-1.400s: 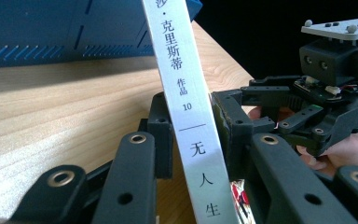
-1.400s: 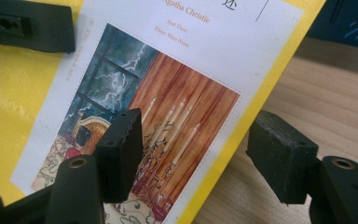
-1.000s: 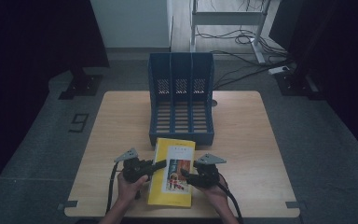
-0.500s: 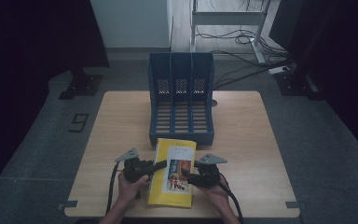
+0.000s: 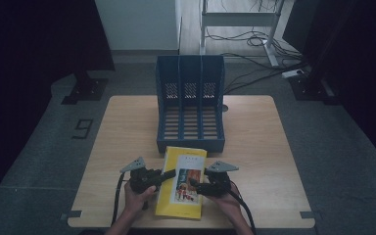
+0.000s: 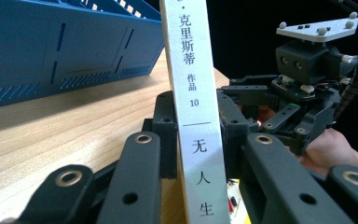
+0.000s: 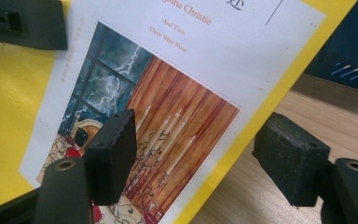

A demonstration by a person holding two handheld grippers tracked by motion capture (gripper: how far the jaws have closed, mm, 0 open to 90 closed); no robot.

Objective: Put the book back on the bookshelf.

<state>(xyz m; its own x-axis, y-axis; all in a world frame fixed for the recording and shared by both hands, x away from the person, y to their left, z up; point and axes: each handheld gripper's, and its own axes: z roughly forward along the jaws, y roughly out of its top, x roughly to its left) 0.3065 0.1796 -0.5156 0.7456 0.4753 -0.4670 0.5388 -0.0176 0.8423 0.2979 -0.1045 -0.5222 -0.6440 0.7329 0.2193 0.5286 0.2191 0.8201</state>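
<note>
Two grippers are working on one yellow book at the near edge of a wooden table.

Book: it is lying near the table's front edge, just in front of a blue file rack, its far end close to the rack's front lip. In the right gripper view the cover is showing a yellow border, a white panel and a picture of a window and red curtains. In the left gripper view its white spine, printed with black characters, is standing upright between the jaws.

Left gripper: a hand is holding it at the book's left edge. Its jaws are pinching the spine, pads pressing from both sides.

Right gripper: a hand is holding it at the book's right edge. Its jaws have just been opening and are now standing spread, one pad over the cover, the other out over the bare wood, with the book's edge passing between them and neither pad pressing on it.

Rack: it is sitting mid-table, three compartments with slotted floors, open side facing the person.
</note>
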